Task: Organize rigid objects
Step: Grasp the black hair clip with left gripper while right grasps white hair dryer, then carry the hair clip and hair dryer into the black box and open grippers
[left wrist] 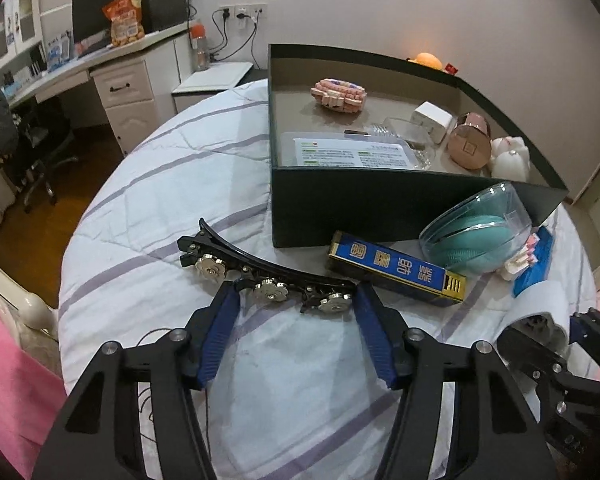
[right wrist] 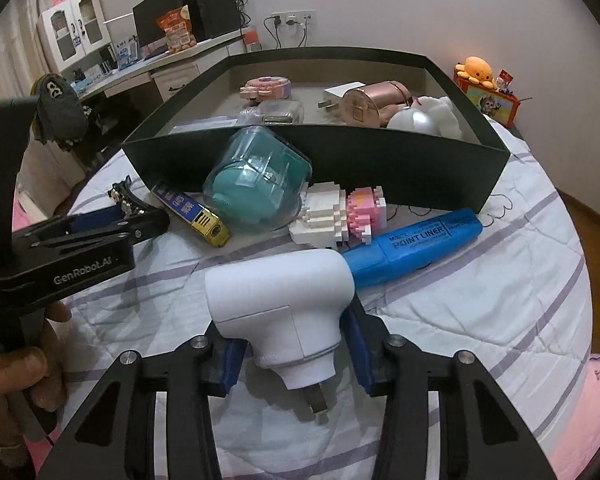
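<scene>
Your right gripper (right wrist: 296, 344) has its blue fingers (right wrist: 358, 344) clamped on the white plug adapter (right wrist: 278, 300), one pad on each side of its body, metal prongs pointing back toward you, right over the striped quilt (right wrist: 480, 312). Your left gripper (left wrist: 296, 300) sits at the black hair clip (left wrist: 260, 276) with the flower studs; the fingers (left wrist: 220, 328) bracket its right half, tips at the clip, but I can't tell whether they press it. The clip lies on the quilt, left of the blue and gold box (left wrist: 396, 270). Just beyond that, the clear case with the teal puff (right wrist: 256, 188) leans on the near wall of the dark open box (right wrist: 340, 152). To the right lie the pink and white brick figure (right wrist: 336, 216) and the blue marker (right wrist: 412, 244).
</scene>
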`<state>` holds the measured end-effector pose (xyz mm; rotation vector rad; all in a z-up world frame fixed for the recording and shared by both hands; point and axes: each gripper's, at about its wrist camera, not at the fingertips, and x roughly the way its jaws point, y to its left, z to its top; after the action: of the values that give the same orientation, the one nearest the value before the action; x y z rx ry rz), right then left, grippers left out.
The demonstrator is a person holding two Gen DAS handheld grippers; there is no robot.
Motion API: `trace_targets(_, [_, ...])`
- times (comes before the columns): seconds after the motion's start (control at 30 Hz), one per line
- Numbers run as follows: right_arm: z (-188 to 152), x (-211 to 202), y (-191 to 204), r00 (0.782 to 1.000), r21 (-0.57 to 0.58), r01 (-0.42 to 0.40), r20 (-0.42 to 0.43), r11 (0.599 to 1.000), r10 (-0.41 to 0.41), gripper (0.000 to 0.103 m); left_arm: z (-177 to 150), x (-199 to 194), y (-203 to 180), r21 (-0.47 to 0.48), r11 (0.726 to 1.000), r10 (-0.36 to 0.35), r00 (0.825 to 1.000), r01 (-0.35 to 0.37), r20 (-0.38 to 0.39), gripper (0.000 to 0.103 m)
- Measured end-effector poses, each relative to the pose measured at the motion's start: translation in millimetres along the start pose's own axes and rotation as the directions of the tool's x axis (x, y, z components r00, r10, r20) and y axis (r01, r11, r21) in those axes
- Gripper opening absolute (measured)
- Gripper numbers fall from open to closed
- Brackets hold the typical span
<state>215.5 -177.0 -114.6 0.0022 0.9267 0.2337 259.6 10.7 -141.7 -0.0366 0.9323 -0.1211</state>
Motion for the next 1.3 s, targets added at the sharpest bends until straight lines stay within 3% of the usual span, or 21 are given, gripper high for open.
trace_targets(0.37, [1.9,-1.7,-4.7,0.997,0.037,-0.073,0.021,0.997,0.072,0.045,-8.3,-17.5,4.8,-0.041,0.999,-0.034,0.999,0.034,0.013,0.060])
trace_targets(0.77, [17.2,-44.2,-8.9,0.985,0.042,-0.134,0.113,0.990,0.128,0.045,-5.6,-65.0,-11.4,0.007,0.998,-0.055,0.995,0.055,0.086,0.060])
trace_targets(1.1, [88.4,-61.3,-27.1,0.973,-0.001,-0.102,0.209,0.995,0.100,0.045,65.5,-88.5,-29.0,0.061,0.996,-0.074,0.977,0.063,0.201,0.060])
trace_targets(1.3, [147.0,-32.3,-47.7,0.977,0.003,-0.065,0.206,0.998,0.063,0.045,119.7,-56.4,-43.0,0.066,0.995,-0.092,0.976,0.081,0.198,0.060])
